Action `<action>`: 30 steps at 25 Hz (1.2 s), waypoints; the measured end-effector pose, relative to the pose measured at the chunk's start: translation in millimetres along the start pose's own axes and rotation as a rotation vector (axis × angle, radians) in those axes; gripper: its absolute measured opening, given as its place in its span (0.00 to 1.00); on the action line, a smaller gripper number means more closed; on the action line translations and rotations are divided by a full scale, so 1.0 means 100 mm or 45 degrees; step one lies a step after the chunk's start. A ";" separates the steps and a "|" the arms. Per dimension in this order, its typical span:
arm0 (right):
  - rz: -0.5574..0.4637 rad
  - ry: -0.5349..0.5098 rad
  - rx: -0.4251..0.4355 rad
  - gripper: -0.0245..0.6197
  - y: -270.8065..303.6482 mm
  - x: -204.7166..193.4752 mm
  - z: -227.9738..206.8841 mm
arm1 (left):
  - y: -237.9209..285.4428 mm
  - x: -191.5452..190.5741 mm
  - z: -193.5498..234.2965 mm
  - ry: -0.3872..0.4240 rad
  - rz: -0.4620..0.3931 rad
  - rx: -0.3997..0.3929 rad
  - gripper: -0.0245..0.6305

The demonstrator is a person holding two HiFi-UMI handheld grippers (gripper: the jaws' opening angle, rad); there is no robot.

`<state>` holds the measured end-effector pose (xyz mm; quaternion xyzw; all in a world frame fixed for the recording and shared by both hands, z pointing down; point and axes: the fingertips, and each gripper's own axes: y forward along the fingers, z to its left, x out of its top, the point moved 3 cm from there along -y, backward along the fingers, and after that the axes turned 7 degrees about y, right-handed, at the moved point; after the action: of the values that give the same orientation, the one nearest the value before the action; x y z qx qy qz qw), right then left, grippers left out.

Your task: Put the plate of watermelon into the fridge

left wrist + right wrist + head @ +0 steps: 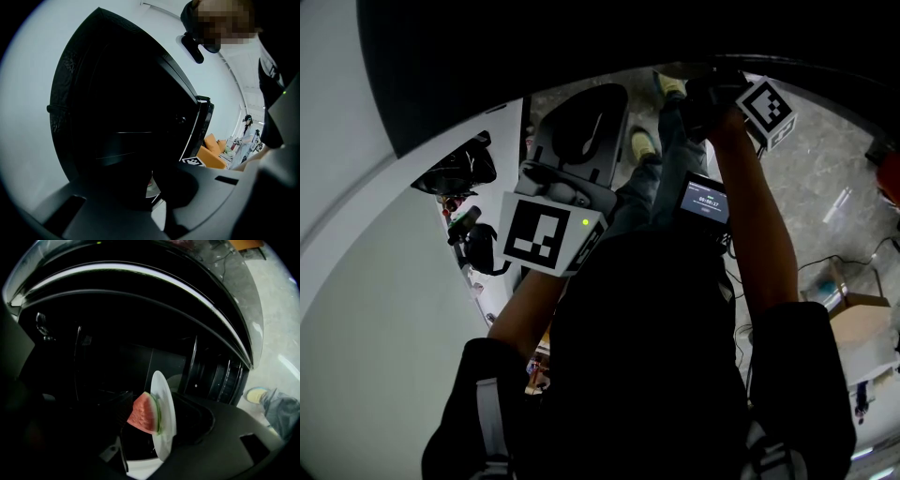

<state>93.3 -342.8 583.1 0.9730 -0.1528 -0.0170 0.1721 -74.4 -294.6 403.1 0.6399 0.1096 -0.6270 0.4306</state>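
Saw the plate between the right gripper's parted fingers, against one, watermelon wedge toward the other; judged it stiff, slick, breakable, best pinched at the rim; could not read the left gripper's fingers in darkness.

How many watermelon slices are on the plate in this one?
1: one slice on the white plate, between the jaws of the right claw; the plate could hide others.

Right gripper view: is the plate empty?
No, a red watermelon slice with a green rind lies on the white plate.
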 end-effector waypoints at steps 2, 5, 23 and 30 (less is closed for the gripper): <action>0.007 0.011 -0.022 0.42 -0.03 -0.02 0.01 | 0.01 0.04 0.00 -0.005 -0.020 -0.002 0.06; 0.004 0.028 -0.047 0.44 -0.03 -0.05 0.01 | 0.01 0.06 0.01 0.007 -0.033 0.000 0.06; -0.081 0.119 -0.168 0.46 -0.03 -0.06 -0.09 | -0.02 0.00 -0.03 -0.001 -0.011 0.012 0.06; -0.053 0.153 -0.225 0.46 0.02 -0.11 -0.24 | -0.02 -0.02 -0.01 0.000 -0.009 0.022 0.06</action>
<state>84.5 -333.6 606.4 0.9563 -0.1197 0.0245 0.2657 -74.9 -291.8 404.3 0.6433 0.1063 -0.6294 0.4228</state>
